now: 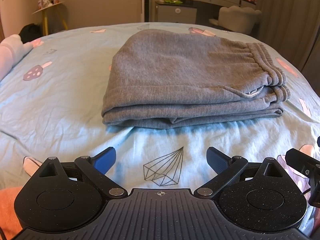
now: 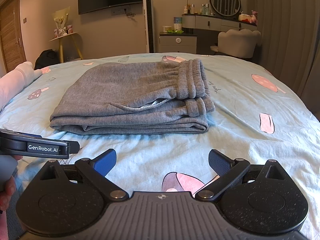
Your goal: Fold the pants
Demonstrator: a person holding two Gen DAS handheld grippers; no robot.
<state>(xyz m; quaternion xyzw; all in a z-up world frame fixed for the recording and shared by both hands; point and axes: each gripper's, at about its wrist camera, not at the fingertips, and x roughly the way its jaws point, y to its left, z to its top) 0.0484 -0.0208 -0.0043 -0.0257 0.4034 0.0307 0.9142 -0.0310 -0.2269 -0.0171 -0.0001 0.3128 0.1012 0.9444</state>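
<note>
Grey sweatpants (image 1: 186, 78) lie folded in a flat stack on the light blue bed sheet (image 1: 60, 100), waistband to the right. They also show in the right wrist view (image 2: 132, 98). My left gripper (image 1: 161, 159) is open and empty, hovering over the sheet short of the stack's near edge. My right gripper (image 2: 162, 162) is open and empty, also short of the near edge. The left gripper's body (image 2: 36, 146) shows at the left of the right wrist view.
A pink pillow (image 2: 14, 80) lies at the bed's left edge. Beyond the bed stand a yellow-legged side table (image 2: 64, 38), a grey nightstand (image 2: 178, 41), a vanity desk (image 2: 218, 23) and a padded chair (image 2: 238, 42). An orange cloth (image 1: 10, 210) is at lower left.
</note>
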